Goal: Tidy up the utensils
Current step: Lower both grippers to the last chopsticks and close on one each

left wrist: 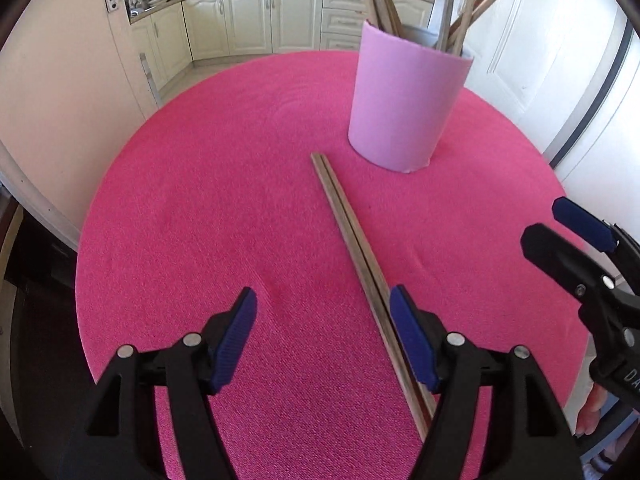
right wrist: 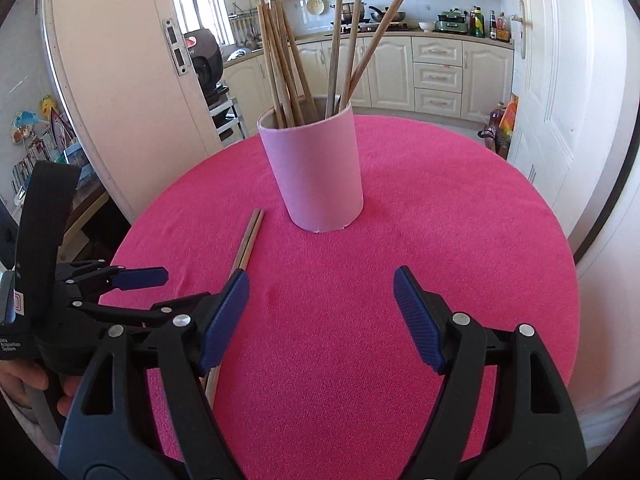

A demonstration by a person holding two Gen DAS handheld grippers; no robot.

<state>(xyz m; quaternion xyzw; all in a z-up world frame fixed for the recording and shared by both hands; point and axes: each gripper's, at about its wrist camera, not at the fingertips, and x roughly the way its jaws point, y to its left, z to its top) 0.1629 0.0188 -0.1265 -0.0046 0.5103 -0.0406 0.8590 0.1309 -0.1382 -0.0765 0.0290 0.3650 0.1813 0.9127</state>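
Note:
A pair of wooden chopsticks [left wrist: 352,236] lies side by side on the pink round table [left wrist: 224,208], pointing toward a pink cylindrical holder [left wrist: 408,100] with several wooden chopsticks standing in it. My left gripper [left wrist: 324,312] is open and empty, low over the table; the pair runs under its right finger. My right gripper [right wrist: 320,292] is open and empty, in front of the holder [right wrist: 316,172]. The lying pair [right wrist: 248,244] shows at its left, partly hidden behind its left finger. The right gripper also shows at the right edge of the left wrist view [left wrist: 560,224].
The table edge curves close on all sides. Kitchen cabinets [right wrist: 436,72] and a counter with pots and bottles stand behind. A white door [right wrist: 560,80] is on the right and a white door panel [right wrist: 120,80] on the left.

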